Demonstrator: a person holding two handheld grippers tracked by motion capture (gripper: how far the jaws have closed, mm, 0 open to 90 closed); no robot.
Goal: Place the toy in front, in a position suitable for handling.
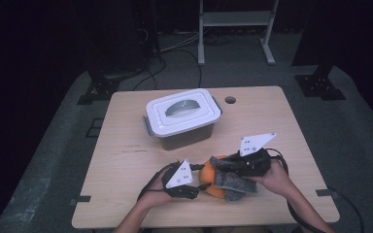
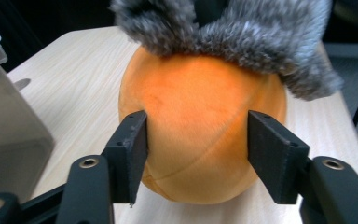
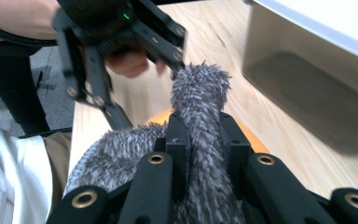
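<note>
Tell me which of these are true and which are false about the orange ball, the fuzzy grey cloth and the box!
1. The right gripper is pinching the fuzzy grey cloth. True.
2. The orange ball sits between the left gripper's jaws. True.
3. The box has its lid off. False: the white lid is on it.
4. The ball is inside the box. False: it rests on the table, in front of the box.
5. The grey cloth lies over the top of the ball. True.
</note>
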